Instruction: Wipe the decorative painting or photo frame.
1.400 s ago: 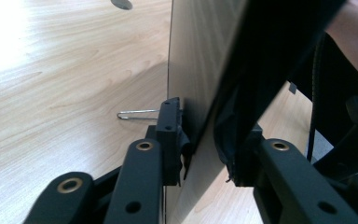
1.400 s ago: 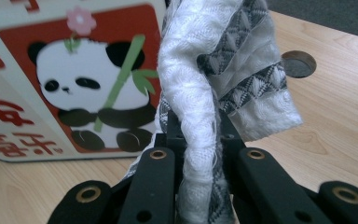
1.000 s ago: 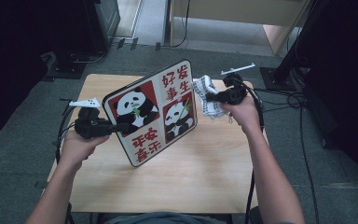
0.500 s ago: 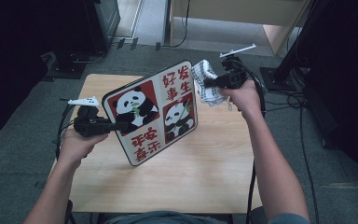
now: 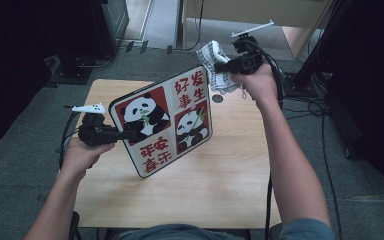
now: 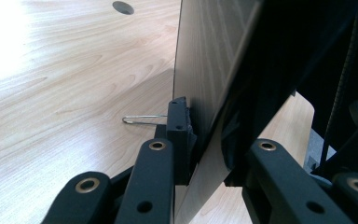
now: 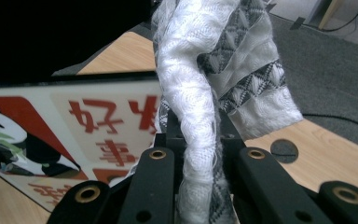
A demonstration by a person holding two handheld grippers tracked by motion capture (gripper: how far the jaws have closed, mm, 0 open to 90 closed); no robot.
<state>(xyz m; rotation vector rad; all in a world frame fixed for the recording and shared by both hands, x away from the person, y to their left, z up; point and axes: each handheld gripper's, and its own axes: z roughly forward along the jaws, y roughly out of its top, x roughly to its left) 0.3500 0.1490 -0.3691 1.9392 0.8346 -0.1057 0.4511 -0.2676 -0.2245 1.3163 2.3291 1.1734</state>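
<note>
Panda board (image 5: 165, 122), a flat panel printed with two pandas and red characters, is held tilted above the wooden table (image 5: 230, 180) in the high view, its printed face turned up toward the camera. The left gripper (image 5: 130, 134) pinches the board's left edge, with the left hand (image 5: 82, 152) wrapped around the gripper's body. At the board's upper right corner, the right gripper (image 5: 224, 66) is raised over the far edge of the table and clamps a white and grey patterned cloth (image 5: 215, 67), which hangs bunched just beside that corner. A small round hole (image 5: 218, 98) in the tabletop lies beneath the cloth.

From the left gripper view, the jaws are closed on the board's thin edge (image 6: 200, 140), one jaw on each face, so the board rises edge-on between them with its plain wood-grain back (image 6: 209, 60) toward the lit table. A thin wire clip (image 6: 142, 119) lies on the tabletop just beyond the jaw.

From the right gripper view, the jaws are closed tight on a twisted fold of the cloth (image 7: 200, 107), which stands up between them and spreads out above. The board (image 7: 74, 126) lies to the left behind it, its red characters and part of a panda visible.
</note>
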